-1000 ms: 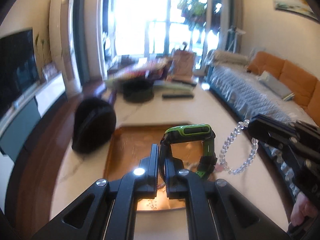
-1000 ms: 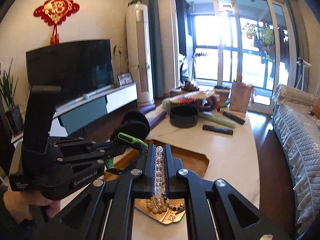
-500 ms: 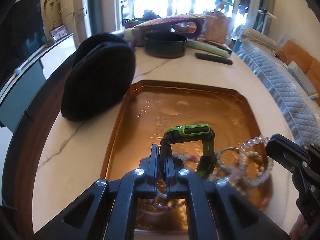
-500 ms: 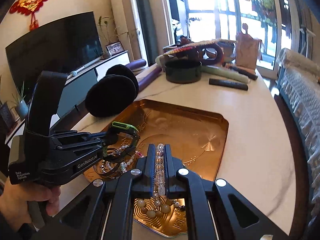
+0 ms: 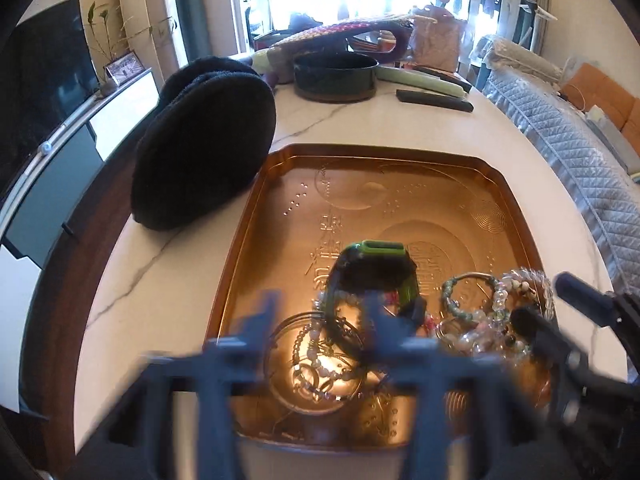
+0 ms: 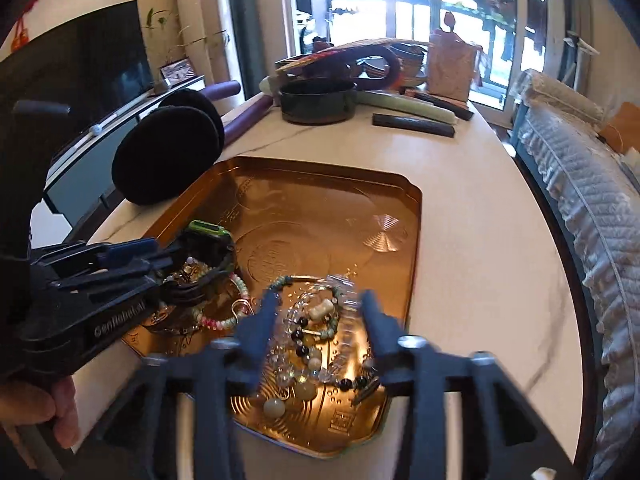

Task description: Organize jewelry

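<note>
A copper tray (image 5: 256, 208) (image 6: 416, 240) holds a heap of bead bracelets and bangles at its near end. My left gripper (image 5: 322, 312) hangs low over that heap, its blurred jaws opening. The green and black watch (image 5: 376, 268) (image 6: 208, 240) rests on the heap just ahead of its fingers, no pad pressing it. To the right, my right gripper (image 6: 320, 308) is also opening. The clear bead bracelet (image 6: 340, 284) (image 5: 528, 280) lies loose between its fingers on top of the other beads. A hand (image 6: 60, 412) holds the left gripper's handle.
A black round cushion (image 5: 204, 140) leans beside the tray's left edge. At the far end of the marble table (image 5: 180, 264) stand a dark bowl (image 5: 336, 76), a remote (image 5: 434, 100) and other clutter. A covered sofa (image 5: 580, 152) runs along the right; a TV cabinet is at left.
Both grippers came down over the tray's near end. Their jaws went from shut to apart, letting go of the watch and the clear bracelet, which now lie on the heap.
</note>
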{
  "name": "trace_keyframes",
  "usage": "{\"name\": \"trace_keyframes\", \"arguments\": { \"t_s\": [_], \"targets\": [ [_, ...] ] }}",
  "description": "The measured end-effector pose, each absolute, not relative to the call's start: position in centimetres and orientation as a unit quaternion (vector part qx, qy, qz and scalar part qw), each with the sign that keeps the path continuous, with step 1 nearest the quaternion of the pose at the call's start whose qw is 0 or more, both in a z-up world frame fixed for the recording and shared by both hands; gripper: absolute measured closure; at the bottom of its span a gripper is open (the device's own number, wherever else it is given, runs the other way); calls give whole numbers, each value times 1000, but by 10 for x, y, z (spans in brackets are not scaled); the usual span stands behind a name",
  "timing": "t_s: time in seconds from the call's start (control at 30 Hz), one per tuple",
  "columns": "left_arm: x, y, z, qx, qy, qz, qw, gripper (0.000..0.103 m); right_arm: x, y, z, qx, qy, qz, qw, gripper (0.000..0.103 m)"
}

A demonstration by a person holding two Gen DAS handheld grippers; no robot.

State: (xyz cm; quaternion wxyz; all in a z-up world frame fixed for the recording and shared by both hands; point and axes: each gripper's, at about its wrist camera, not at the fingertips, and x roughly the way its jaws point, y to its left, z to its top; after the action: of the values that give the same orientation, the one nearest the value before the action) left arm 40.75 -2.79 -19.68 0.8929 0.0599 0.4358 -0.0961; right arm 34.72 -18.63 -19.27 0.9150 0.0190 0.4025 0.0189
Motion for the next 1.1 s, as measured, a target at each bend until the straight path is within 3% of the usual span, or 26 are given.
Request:
{"name": "trace_keyframes", "arguments": {
  "t_s": [0.03, 0.1, 0.3, 0.47, 0.57, 0.73, 1.1],
  "targets": [
    [402, -27, -192, 60, 420, -96, 900, 10, 345, -187, -193, 19, 403, 13, 915, 42],
    [394, -27, -186, 61, 400, -99, 909, 7, 340, -186, -192, 14, 404, 12, 915, 42],
    [377, -22, -185, 55, 426, -90, 899, 7, 318, -187, -188, 13, 405, -8, 914, 36],
    [335, -22, -148, 50, 417, -37, 907, 7, 292, -183, -174, 2, 417, -53, 907, 36],
    [302, -27, -127, 55, 420, -9, 906, 7, 264, -179, -151, -12, 396, -39, 917, 34],
    [221, -22, -90, 8, 381, 9, 925, 7, 204, -171, -102, -30, 383, -87, 919, 17],
    [94, -23, -37, 1, 363, -46, 931, 3, 69, -167, -44, -1, 365, -72, 928, 11]
  ]
}}
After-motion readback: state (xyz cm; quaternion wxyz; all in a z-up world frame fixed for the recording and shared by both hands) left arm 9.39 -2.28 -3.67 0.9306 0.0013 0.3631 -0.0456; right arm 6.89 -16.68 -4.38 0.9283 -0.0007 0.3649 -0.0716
